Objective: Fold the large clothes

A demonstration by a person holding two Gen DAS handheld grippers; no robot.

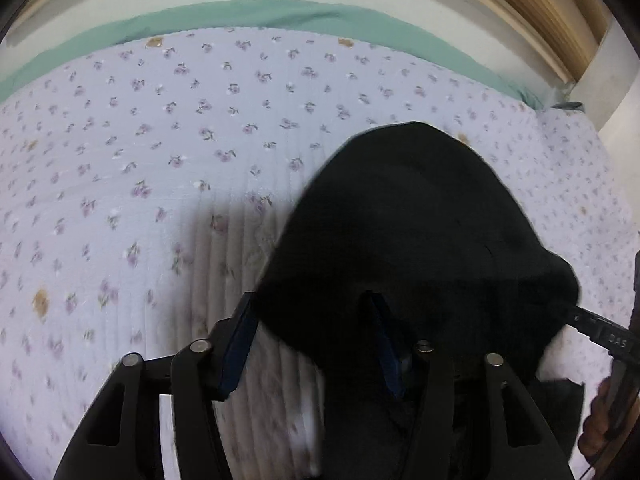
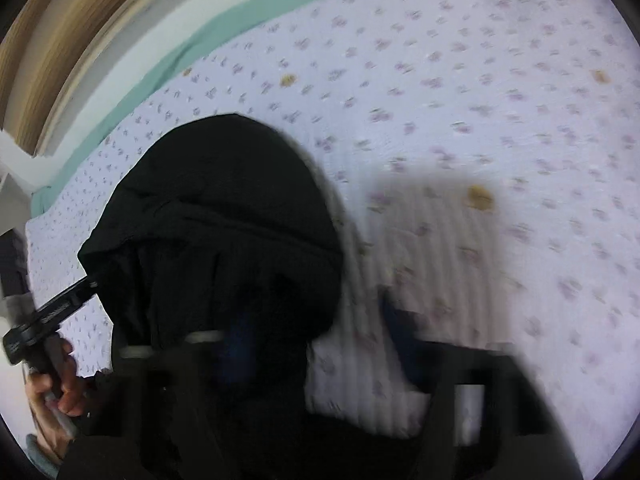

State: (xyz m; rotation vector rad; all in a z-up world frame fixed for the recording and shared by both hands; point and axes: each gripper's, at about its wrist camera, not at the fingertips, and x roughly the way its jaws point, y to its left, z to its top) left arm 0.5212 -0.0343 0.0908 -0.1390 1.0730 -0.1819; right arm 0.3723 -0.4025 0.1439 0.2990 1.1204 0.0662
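A black garment [image 1: 412, 232] hangs bunched between both grippers above the floral bedspread [image 1: 160, 140]. My left gripper [image 1: 312, 320] has its fingers spread wide; the cloth drapes over its right finger [image 1: 384, 344], and the left finger [image 1: 240, 340] is bare. In the right wrist view the same garment [image 2: 216, 224] covers my right gripper's left finger [image 2: 236, 344]; that gripper [image 2: 316, 332] is blurred and looks open, its right finger [image 2: 400, 332] bare. Each gripper's tip shows in the other view, poking into the cloth's edge.
The lilac floral bedspread [image 2: 480, 100] covers the bed, with a teal sheet [image 1: 280, 16] along its far edge. A white wall and a wooden frame [image 1: 552, 12] stand behind. A hand [image 2: 60, 384] holds the left gripper's handle.
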